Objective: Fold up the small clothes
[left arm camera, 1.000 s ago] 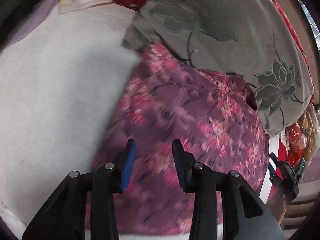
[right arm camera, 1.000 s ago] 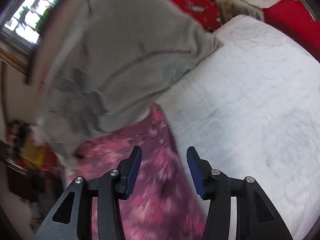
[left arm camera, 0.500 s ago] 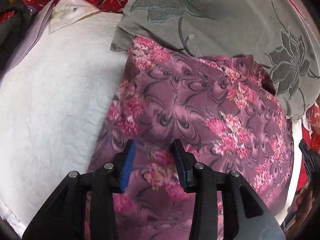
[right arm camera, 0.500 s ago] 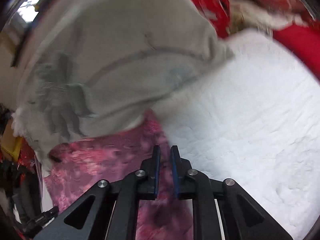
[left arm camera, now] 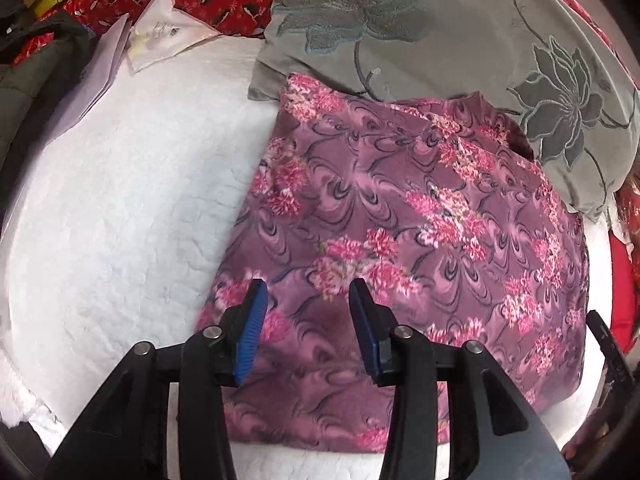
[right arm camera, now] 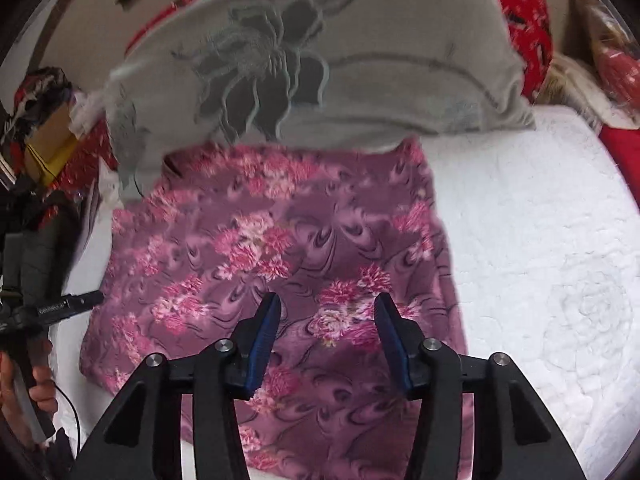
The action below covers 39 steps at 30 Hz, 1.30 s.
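The garment (left arm camera: 400, 232) lies as a flat rectangle below the pillow (left arm camera: 440, 32), seemingly folded already; both grippers, left (left arm camera: 306, 304) and right (right arm camera: 326, 320), hover released.

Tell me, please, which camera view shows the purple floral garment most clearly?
The left wrist view: the purple floral garment is sharp there, with its edges and far corner against the grey pillow visible. The right wrist view shows the same garment, but blurred.

Purple floral garment (left arm camera: 400, 240): near hem hidden behind left gripper (left arm camera: 304, 316) arms; far edge tucked under grey pillow (left arm camera: 440, 40), extent unclear. Right wrist view of garment (right arm camera: 280, 248) motion-blurred. Pillow cut off by frame top.
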Each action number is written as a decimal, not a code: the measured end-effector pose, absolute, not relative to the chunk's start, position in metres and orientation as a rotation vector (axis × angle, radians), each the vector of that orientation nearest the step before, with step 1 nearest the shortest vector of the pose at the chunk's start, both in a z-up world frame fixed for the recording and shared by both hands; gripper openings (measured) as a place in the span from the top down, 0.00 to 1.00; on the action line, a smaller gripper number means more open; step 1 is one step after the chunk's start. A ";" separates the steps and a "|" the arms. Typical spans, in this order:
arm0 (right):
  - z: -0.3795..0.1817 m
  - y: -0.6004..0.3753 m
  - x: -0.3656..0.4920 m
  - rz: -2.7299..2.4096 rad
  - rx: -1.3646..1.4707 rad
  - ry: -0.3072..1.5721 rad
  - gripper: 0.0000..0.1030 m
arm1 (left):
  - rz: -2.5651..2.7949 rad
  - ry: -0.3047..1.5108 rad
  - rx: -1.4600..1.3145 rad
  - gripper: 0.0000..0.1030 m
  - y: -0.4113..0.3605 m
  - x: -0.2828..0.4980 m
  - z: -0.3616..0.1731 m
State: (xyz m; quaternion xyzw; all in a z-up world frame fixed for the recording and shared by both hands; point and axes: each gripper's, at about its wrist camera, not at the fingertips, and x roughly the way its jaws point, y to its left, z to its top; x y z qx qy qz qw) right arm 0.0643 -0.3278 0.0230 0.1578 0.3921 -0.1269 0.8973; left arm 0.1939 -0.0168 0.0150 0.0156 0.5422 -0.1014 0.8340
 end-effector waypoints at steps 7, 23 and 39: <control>-0.013 -0.335 0.050 -0.323 0.237 0.910 0.51 | -0.226 1.243 0.081 0.42 -0.005 0.176 -0.018; 0.002 -0.357 0.035 -0.370 0.398 0.824 0.36 | -0.287 1.129 0.068 0.39 0.001 0.127 0.006; 0.026 -0.285 0.078 -0.309 0.110 0.800 0.38 | -0.414 1.226 -0.122 0.38 0.037 0.173 -0.010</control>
